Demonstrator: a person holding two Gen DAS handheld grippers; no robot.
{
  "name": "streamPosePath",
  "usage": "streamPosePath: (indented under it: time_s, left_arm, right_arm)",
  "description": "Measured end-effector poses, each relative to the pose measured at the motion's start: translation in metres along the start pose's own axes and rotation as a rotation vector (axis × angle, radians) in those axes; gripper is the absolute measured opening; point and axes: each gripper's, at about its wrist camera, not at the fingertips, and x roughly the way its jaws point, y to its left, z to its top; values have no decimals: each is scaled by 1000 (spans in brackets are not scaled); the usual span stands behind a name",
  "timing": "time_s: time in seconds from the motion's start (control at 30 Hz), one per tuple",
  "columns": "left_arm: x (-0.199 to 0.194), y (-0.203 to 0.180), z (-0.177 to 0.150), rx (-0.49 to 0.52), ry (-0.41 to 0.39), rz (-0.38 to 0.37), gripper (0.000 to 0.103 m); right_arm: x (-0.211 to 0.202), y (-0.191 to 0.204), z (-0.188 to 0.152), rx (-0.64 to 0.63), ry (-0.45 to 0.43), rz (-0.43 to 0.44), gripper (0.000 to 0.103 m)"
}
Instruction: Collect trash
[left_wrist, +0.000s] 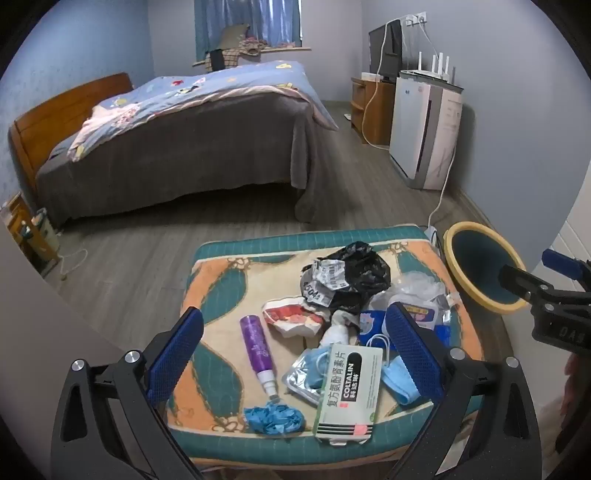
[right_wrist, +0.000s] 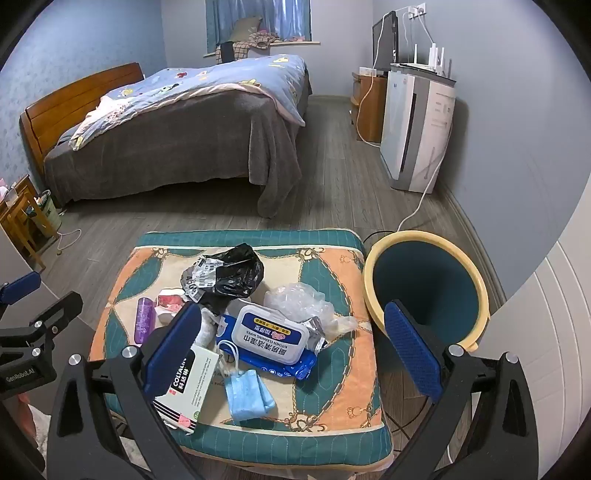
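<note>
Both the left gripper (left_wrist: 295, 354) and right gripper (right_wrist: 291, 350) hang spread wide, empty, above the cushion (right_wrist: 332, 398). The bin (right_wrist: 424, 288) stands just beside the cushion; a loose pinch on the face mask (right_wrist: 247, 395) risks dropping it short of the rim.

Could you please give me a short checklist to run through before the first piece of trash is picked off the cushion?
1. Left tongs open and empty: ok.
2. Right tongs open and empty: ok.
3. Bin beside the cushion, mouth unobstructed: ok.
4. Bin empty: cannot tell, bottom not visible.
5. Medicine box lying on top at the near edge, free to grasp: ok.
6. Wipes pack clear of other items: not ok, a clear plastic bag lies against it.
</note>
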Motion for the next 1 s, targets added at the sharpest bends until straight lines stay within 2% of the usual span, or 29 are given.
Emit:
streamPosePath:
  time_s: [1.0]
  left_arm:
    - [4,0,-2,-9,12,-13,98]
  right_arm:
    - [1,0,0,3,5,-4,97]
